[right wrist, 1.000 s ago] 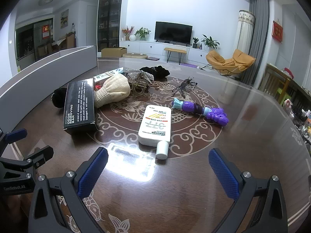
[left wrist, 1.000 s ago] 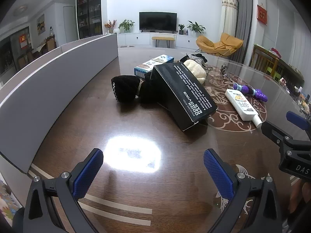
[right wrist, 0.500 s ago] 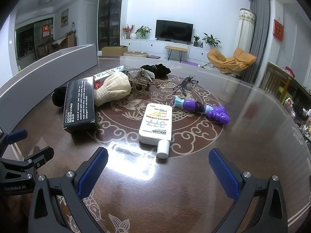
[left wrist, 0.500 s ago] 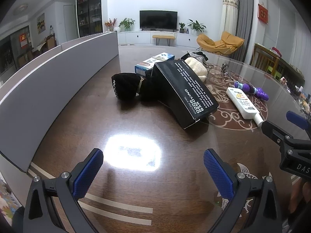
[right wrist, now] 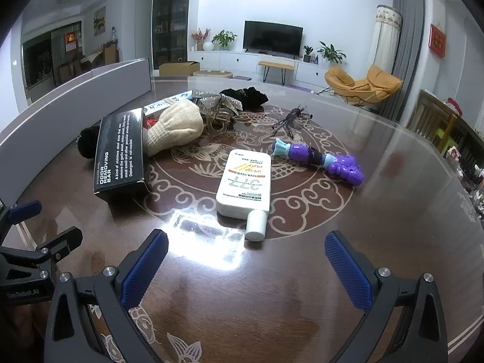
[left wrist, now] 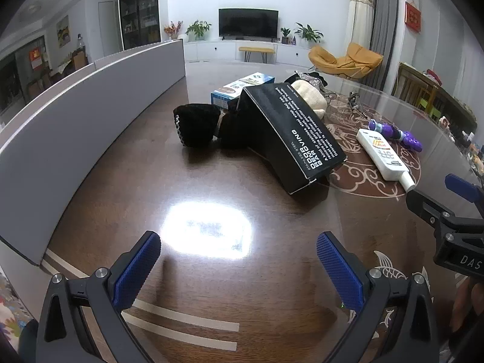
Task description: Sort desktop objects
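Both grippers, left (left wrist: 239, 260) and right (right wrist: 246, 257), hover wide apart and empty over the near table (right wrist: 272, 302). Beyond the right lies a white tube (right wrist: 243, 186), a purple toy (right wrist: 320, 161) further right, a black box (left wrist: 290, 134) left.

The long black cardboard box (right wrist: 121, 154) reads "ODOR REMOVING BAR" in white — the flat white plastic bottle (right wrist: 245, 187) shows "377" and "SPF50+". The left gripper's black body (right wrist: 22, 295) carries "GenRobot.AI".
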